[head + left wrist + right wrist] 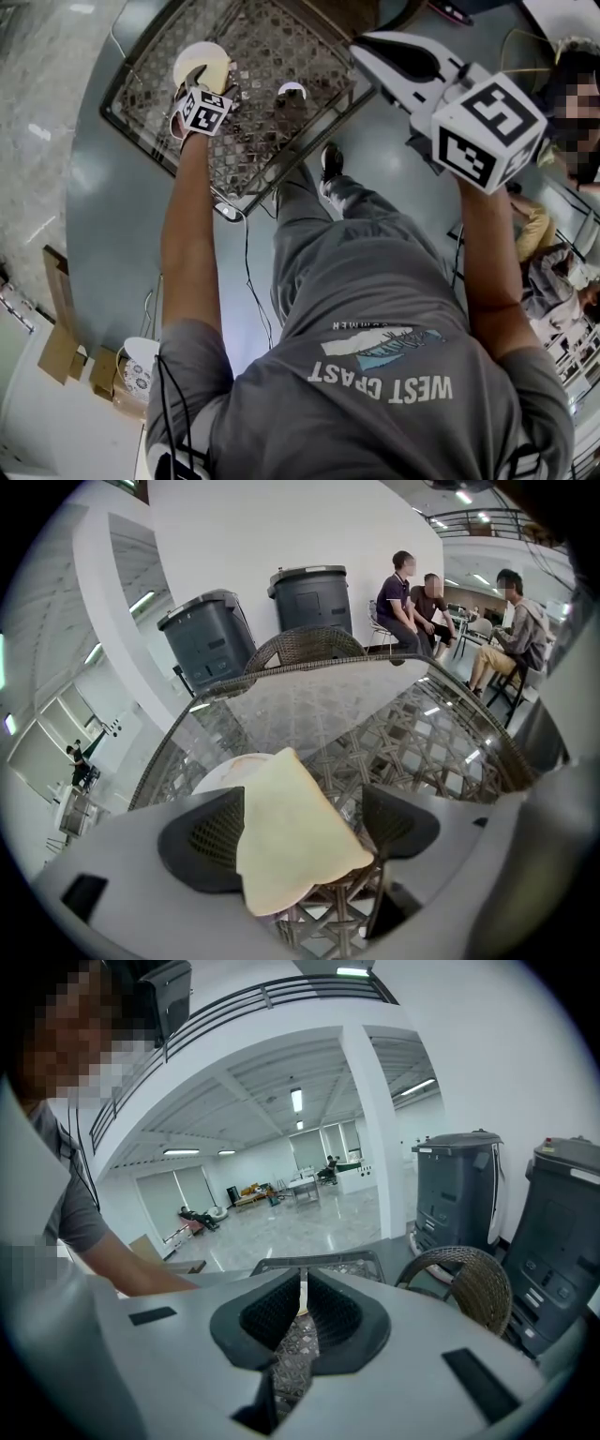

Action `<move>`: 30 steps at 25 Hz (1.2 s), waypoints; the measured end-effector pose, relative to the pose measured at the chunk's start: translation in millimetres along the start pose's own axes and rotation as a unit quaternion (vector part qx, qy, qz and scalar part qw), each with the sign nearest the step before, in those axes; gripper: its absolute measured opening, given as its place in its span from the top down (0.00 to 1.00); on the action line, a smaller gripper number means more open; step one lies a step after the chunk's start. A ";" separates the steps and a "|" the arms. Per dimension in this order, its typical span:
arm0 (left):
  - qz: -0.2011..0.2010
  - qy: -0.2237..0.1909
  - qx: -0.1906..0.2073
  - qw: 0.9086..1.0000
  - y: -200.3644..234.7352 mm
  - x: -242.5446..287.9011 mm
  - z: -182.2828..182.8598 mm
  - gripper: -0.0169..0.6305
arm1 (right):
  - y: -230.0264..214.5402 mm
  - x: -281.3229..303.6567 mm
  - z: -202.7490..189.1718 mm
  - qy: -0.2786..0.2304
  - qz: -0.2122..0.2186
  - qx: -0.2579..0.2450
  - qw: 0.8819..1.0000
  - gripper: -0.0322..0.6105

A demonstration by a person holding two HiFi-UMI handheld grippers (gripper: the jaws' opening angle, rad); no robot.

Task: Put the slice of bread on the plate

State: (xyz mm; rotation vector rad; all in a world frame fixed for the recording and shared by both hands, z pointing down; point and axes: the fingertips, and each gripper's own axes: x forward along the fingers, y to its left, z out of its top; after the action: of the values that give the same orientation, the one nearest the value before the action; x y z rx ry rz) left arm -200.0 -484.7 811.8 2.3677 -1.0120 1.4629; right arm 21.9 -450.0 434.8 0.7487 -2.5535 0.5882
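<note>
The big glass table (281, 47) with the woven top stands in front of the person. Both bare arms reach out toward it.

The right gripper (367, 52) looks biggest, because it is held up high and close to the head camera. Its marker cube (487, 122) sits just above the right hand. The right arm is bent and lifted. This gripper points a little down, toward the near edge of the table. In the right gripper view, its two jaws are pulled in close with only a thin gap, and it has hold of nothing.

The left arm is stretched out straight over the table. The left gripper (208, 82) points steeply down at the round white plate (202, 54) near the table's far left corner. Its jaws are spread wide apart.

The slice of bread (291, 836) sits between those wide jaws. It is tipped at a slant, with one side lying over the left pad (202, 841). Its other corner comes close to the right pad (398, 822), and the pads do not squeeze it. The bread is right over the plate. Whether its low edge rests on the plate cannot be seen.
</note>
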 end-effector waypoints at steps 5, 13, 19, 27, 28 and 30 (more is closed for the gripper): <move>0.029 -0.029 0.007 0.999 12.0 -23.5 26.6 0.39 | 3.0 -9.1 4.8 -0.012 0.003 -0.003 1.000 0.93; 0.112 -0.162 -0.020 0.980 49.9 -129.7 115.9 0.39 | 17.2 -29.7 32.3 -0.060 0.011 -0.020 0.998 0.93; 0.177 -0.307 -0.032 0.935 62.6 -268.6 206.7 0.40 | 40.7 -62.0 70.8 -0.129 0.034 -0.048 0.990 0.93; 0.229 -0.463 0.006 0.856 18.9 -473.6 292.9 0.91 | 90.1 -123.6 126.4 -0.235 0.084 -0.111 0.962 0.93; 0.228 -0.478 0.008 0.848 9.0 -497.5 298.7 0.96 | 98.9 -132.9 130.6 -0.244 0.090 -0.116 0.959 0.93; 0.215 -0.502 0.002 0.838 -9.9 -536.2 310.1 0.96 | 111.6 -150.6 137.0 -0.260 0.102 -0.124 0.952 0.93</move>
State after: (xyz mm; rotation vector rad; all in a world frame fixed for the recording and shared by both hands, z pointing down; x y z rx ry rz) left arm -122.2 -382.3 205.8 3.0497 -1.8152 0.1179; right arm 36.7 -371.7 216.7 0.6140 -3.1393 0.1241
